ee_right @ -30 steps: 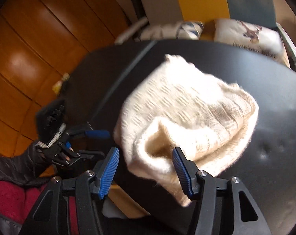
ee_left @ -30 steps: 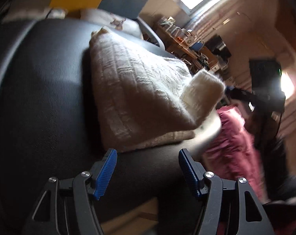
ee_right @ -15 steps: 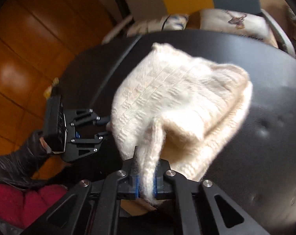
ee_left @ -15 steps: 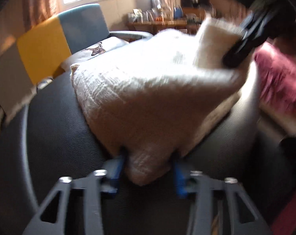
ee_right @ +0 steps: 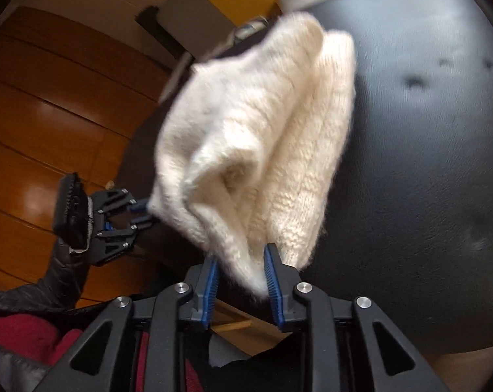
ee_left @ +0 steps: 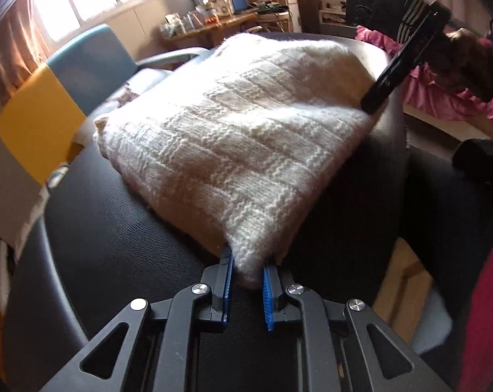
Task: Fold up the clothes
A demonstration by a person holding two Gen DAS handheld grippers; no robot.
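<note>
A cream knitted sweater (ee_left: 239, 137), folded into a thick pad, lies across a round black leather seat (ee_left: 109, 245). My left gripper (ee_left: 246, 261) is shut on its near corner. At the far right corner the right gripper (ee_left: 373, 104) meets the fabric. In the right wrist view the sweater (ee_right: 253, 137) rises off the seat (ee_right: 426, 163) in bunched folds. There my right gripper (ee_right: 241, 261) is shut on a thick fold, its jaws held fairly wide by the wool. The left gripper (ee_right: 141, 212) grips the edge opposite, with a dark sleeve (ee_right: 63, 271) behind it.
A blue, yellow and grey armchair (ee_left: 83, 62) stands behind the seat. A pink garment (ee_left: 442, 98) lies to the right, and a cluttered wooden shelf (ee_left: 213, 23) runs under the windows. Polished wooden floor (ee_right: 50, 98) surrounds the seat.
Both grippers were open a second ago and have since closed on opposite corners. The right gripper has raised its fold, and its jaws stand wider than half a second ago.
</note>
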